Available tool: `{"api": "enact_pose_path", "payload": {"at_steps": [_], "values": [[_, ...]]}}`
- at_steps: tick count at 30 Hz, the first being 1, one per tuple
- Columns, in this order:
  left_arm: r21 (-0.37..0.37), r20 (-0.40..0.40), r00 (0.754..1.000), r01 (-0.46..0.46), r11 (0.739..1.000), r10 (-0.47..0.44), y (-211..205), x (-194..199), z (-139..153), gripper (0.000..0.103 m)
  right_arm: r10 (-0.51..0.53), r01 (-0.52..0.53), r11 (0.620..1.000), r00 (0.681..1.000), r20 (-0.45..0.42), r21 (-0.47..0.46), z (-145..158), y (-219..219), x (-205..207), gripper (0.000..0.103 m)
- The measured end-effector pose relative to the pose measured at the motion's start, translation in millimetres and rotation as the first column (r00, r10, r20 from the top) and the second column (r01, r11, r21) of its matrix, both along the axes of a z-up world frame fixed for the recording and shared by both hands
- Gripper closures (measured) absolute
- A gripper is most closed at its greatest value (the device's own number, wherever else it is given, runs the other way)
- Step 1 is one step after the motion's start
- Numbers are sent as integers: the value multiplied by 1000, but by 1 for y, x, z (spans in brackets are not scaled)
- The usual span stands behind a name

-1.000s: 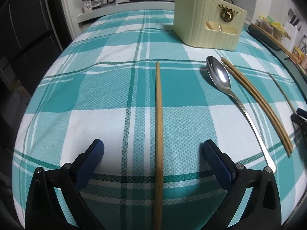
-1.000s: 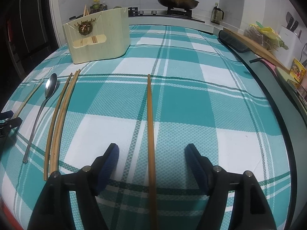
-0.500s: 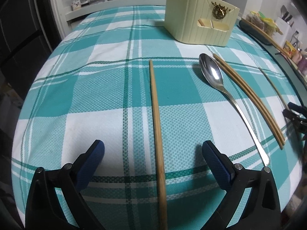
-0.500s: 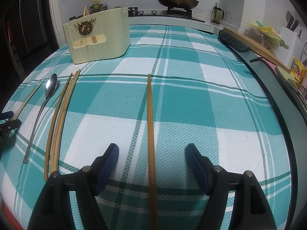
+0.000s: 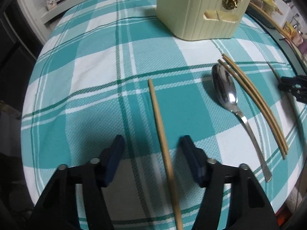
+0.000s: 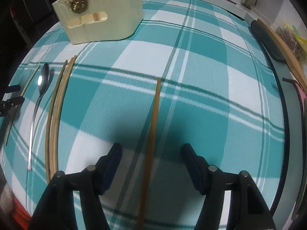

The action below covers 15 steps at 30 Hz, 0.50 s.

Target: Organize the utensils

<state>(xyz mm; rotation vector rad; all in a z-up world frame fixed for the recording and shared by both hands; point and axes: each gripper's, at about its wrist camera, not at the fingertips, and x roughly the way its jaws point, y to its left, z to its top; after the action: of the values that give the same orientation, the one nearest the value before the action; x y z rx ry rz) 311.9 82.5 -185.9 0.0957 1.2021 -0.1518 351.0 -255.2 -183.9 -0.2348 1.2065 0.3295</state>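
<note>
1. The left gripper is held low over the cloth, with its jaws wide apart and nothing between the blue pads.
2. A chopstick is seen lying between the left jaws, nearer the right pad, and touched by neither.
3. The right gripper is also held open wide, with nothing gripped.
4. A second chopstick is seen running up the middle of the right jaws; this view is a bit blurred, so it may be just off the cloth or flat on it.
5. A spoon is laid on the cloth to the right of the left gripper, bowl end away from the camera.
6. A pair of pale chopsticks is laid just beside the spoon, side by side and touching each other.
7. A cream holder is stood at the far end of the cloth, well apart from all the loose things.
8. In the right view, the spoon and the pair are seen to the left, with the holder behind them.
</note>
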Motion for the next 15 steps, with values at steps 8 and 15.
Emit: {"api": "enact_pose_path", "payload": {"at_steps": [8,15], "values": [[-79,134,990,-31,996,41,3,-10,28,98,-97,89,991,992,80,97,26,-1,10,96],[-214,386,921,33,976,53,18,-72,116,98,-80,-1,958,960,269,288,118,-20,-56,96]]}}
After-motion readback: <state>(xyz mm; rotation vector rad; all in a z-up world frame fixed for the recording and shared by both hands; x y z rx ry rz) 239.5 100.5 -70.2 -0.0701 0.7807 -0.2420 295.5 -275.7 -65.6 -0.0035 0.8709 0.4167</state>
